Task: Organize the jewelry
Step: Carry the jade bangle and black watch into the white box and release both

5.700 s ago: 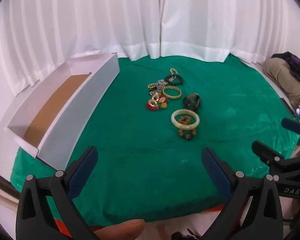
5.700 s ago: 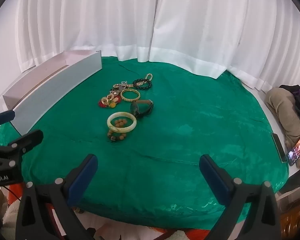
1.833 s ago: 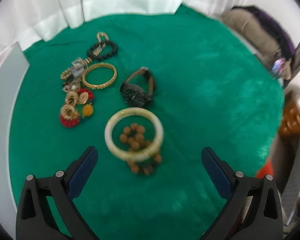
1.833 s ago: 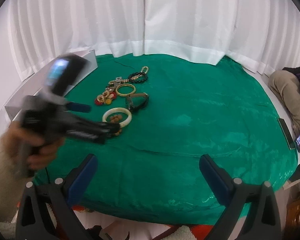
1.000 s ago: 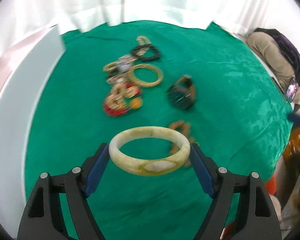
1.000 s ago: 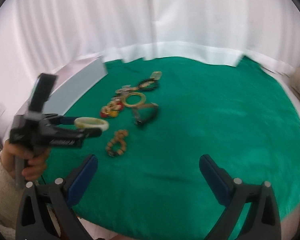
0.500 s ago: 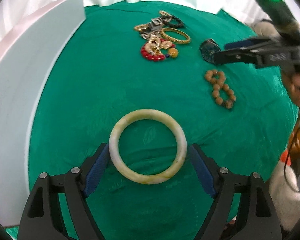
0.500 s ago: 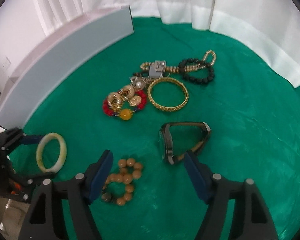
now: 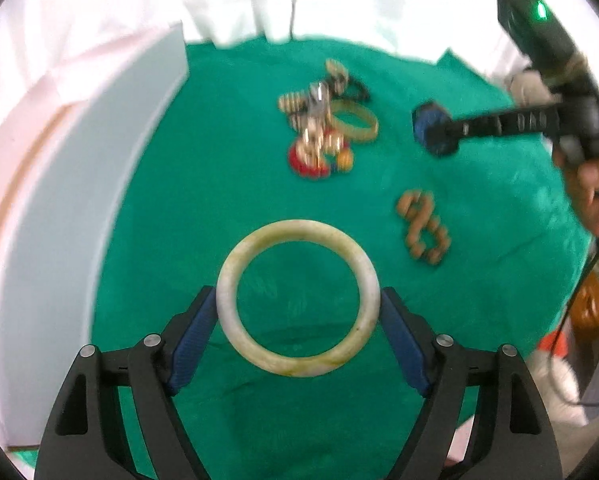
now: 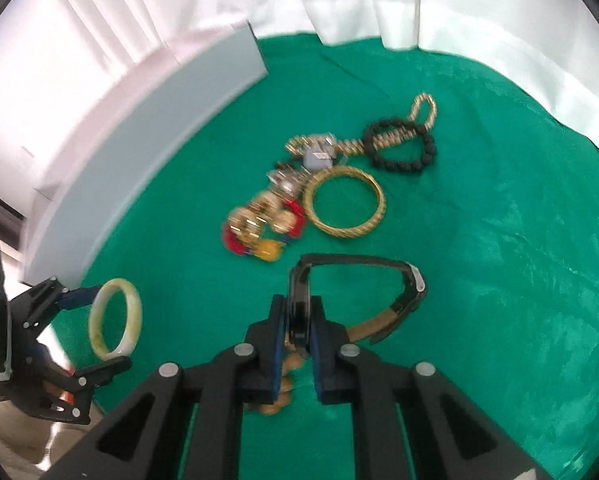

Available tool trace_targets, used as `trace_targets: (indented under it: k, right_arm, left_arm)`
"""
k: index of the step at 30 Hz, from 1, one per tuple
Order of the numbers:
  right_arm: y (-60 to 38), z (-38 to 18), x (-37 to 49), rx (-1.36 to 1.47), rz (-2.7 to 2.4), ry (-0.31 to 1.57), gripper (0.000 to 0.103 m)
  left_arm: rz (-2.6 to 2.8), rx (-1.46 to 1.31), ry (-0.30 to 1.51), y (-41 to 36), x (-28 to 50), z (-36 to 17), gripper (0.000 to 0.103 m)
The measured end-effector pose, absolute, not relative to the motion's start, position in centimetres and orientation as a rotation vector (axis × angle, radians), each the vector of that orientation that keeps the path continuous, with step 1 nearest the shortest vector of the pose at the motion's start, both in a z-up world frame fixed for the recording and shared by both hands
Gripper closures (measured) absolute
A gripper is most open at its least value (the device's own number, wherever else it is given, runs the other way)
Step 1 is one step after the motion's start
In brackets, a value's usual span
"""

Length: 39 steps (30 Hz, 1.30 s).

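Note:
My left gripper (image 9: 298, 312) is shut on a pale jade bangle (image 9: 295, 227) and holds it above the green cloth (image 9: 219, 160), near the white box (image 9: 59, 208). The right wrist view shows that same bangle (image 10: 133, 304) at lower left. My right gripper (image 10: 298, 320) points down at a dark watch (image 10: 413, 280) with a brown strap. Its jaws are closing, and the blue pads press on the watch case standing on edge between them. A brown bead bracelet (image 9: 423, 228) lies on the cloth, partly hidden under the right fingers in the right wrist view.
Behind the watch lie a gold bangle (image 10: 343, 208), a black bead bracelet (image 10: 399, 148), a gold chain (image 10: 423, 108) and a red and gold cluster (image 10: 263, 224). The long white box (image 10: 139, 140) lines the cloth's left side. White curtains hang behind. A hand (image 9: 591, 184) holds the right gripper.
My right gripper came down over the watch and its wide jaws narrowed onto the case. The left gripper lifted the bangle off the bead bracelet and carried it toward the box.

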State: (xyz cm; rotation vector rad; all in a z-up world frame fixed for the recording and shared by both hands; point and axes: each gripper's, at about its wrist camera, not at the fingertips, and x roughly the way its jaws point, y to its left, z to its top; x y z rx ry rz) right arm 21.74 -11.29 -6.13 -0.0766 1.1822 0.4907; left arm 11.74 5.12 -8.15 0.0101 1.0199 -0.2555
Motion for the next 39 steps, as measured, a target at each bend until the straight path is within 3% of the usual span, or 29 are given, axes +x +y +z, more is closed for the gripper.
trace_targets:
  k: [6, 10, 16, 22, 23, 26, 39]
  right_arm:
    - [-5.6, -0.1, 20.7, -0.108, 0.611, 1.059, 0.092]
    - [2.5, 3.8, 20.7, -0.109, 0.787, 0.975, 0.092]
    - [15.4, 3.3, 22.9, -0.164, 0.945, 0.952, 0.092]
    - [23.7, -2.0, 26.0, -0.246, 0.924, 1.043, 0.090]
    - [24.1, -2.6, 26.3, -0.256, 0.907, 1.050, 0.086]
    - [23.7, -2.6, 26.8, -0.242, 0.862, 1.052, 0.035]
    - [9.8, 1.5, 18.8, -0.134, 0.750, 0.883, 0.032]
  left_arm:
    - [-0.152, -0.104, 0.880, 10.8, 10.0, -0.3, 0.022]
    - [0.024, -0.157, 0.854, 17.7, 9.8, 1.9, 0.022]
    - [0.242, -0.235, 0.942, 25.5, 11.7, -1.5, 0.022]
    - [0.291, -0.291, 1.023, 28.3, 13.1, -5.6, 0.021]
    - [0.293, -0.309, 1.040, 28.6, 13.0, -6.0, 0.021]
    - [0.282, -0.345, 1.043, 29.2, 12.3, -6.4, 0.018]
    - [0.167, -0.270, 1.015, 24.9, 13.4, -6.4, 0.006]
